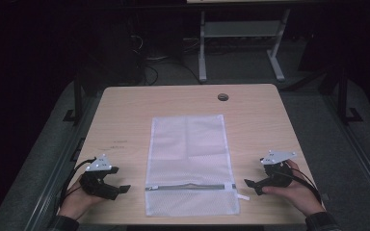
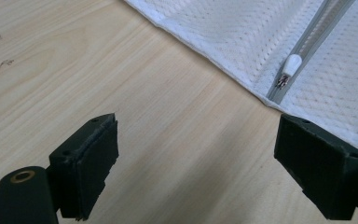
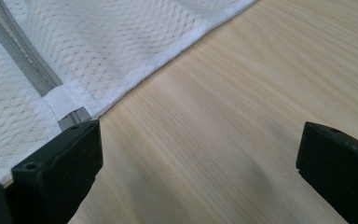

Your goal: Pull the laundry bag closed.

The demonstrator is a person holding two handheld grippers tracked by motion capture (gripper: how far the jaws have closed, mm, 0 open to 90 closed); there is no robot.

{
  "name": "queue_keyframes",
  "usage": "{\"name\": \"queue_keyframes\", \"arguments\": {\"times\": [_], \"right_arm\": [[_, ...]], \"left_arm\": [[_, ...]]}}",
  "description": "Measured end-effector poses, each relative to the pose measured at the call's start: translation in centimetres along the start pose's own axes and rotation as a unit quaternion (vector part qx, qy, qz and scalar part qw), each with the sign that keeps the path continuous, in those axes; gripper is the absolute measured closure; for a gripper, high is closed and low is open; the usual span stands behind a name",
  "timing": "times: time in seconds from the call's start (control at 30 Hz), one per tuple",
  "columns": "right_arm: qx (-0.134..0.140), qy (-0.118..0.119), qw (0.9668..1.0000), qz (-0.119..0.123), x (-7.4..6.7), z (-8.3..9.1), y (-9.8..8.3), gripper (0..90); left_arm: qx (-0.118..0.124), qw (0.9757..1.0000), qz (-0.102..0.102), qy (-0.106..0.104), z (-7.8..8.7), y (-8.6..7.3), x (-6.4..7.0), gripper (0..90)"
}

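Your left gripper (image 1: 120, 189) and right gripper (image 1: 250, 184) rested on the table (image 1: 125, 110), jaws spread wide and empty, flanking a white mesh laundry bag (image 1: 188, 149) that lay flat between them. The zipper pull (image 2: 290, 65) sat just ahead of the left jaws, at the near end of the grey zipper (image 1: 190, 187); the bag's hem lay just ahead of the right jaws. Pinning that hem before drawing the pull would likely have kept the mesh from bunching.
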State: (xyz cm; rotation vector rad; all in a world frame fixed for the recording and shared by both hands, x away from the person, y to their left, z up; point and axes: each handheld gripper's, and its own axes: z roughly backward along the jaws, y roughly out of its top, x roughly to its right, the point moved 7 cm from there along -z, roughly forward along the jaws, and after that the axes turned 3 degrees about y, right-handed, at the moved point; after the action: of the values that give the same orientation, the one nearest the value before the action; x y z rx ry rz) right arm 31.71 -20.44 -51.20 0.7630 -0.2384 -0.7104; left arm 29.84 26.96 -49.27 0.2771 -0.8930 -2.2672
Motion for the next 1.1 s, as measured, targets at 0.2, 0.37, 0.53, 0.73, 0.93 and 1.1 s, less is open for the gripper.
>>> {"name": "queue_keyframes", "arguments": {"times": [0.2, 0.37, 0.53, 0.73, 0.93, 1.1], "right_arm": [[-0.001, 0.01, 0.9998, 0.016, -0.7, 0.0, 0.5, 0.0], [0.001, 0.022, 0.9996, 0.02, -1.4, -0.1, 0.9, 0.0], [-0.001, 0.036, 0.9988, 0.032, -2.4, -0.4, 1.5, 0.0], [0.001, 0.054, 0.9972, 0.051, -3.7, -1.0, 2.5, 0.0], [0.002, 0.067, 0.9957, 0.065, -4.5, -1.3, 3.5, 0.0], [-0.002, 0.075, 0.9943, 0.076, -5.3, -1.8, 4.4, 0.0]], "left_arm": [[0.0, 1.0, -0.004, -0.001, -0.1, 0.1, 0.3, 12.8], [-0.001, 1.0, -0.008, -0.002, -0.1, 0.1, 0.4, 12.8], [-0.005, 0.9998, -0.017, -0.005, -0.1, 0.2, 0.6, 12.9], [-0.009, 0.9998, -0.017, -0.007, -0.2, 0.4, 0.6, 12.9], [-0.008, 0.9998, -0.017, -0.006, -0.1, 0.5, 0.7, 12.9], [-0.005, 0.9999, -0.016, -0.004, 0.1, 0.5, 0.6, 12.9]]}}
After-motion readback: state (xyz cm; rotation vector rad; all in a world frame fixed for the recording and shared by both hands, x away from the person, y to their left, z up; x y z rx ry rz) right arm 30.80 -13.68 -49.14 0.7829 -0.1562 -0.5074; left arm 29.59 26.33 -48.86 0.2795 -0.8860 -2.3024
